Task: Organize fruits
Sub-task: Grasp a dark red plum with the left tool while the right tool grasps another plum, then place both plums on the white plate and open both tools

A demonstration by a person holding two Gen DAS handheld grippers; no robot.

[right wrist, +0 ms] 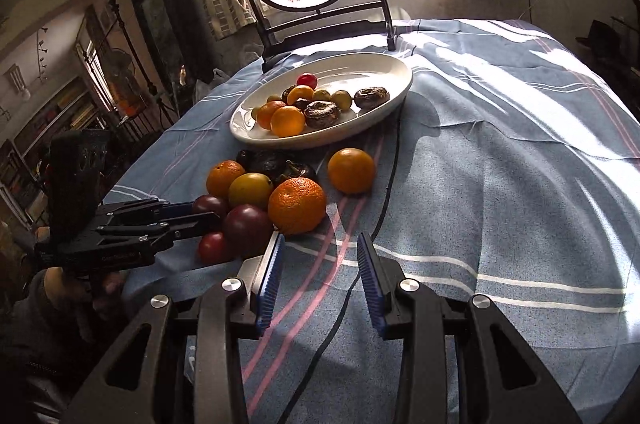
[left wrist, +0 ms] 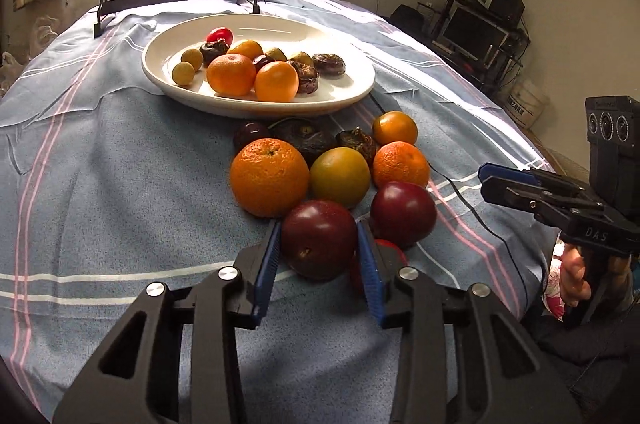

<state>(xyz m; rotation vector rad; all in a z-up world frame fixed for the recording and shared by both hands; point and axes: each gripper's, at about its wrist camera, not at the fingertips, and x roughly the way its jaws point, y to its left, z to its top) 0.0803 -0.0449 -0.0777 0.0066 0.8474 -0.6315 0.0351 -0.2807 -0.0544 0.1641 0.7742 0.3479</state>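
Between the blue pads of your left gripper sits a dark red plum, both pads against its flanks, so the jaws read as clamped on it while it rests on the striped cloth. Just right of those jaws lies a second plum, touching or nearly touching the outer face of the right pad, and a small red fruit is half hidden under that same pad. Beyond the jaw tips the large orange and a greenish-yellow fruit crowd the held plum. Judgement: the grip looks centred on the widest part, which is sound, but the skin is smooth and round, so hold firm without squeezing further. Lift straight up before travelling, so neighbours are not dragged or set rolling toward the table edge. Carry it over the heap to the white plate well ahead of the jaws, and set it down in the bare area at the plate's left or near rim, not on top of the fruit there. Your right gripper has its jaws apart with only cloth and a black cable between them; the nearest orange lies just left of its left pad. Keep it clear of the lift path.
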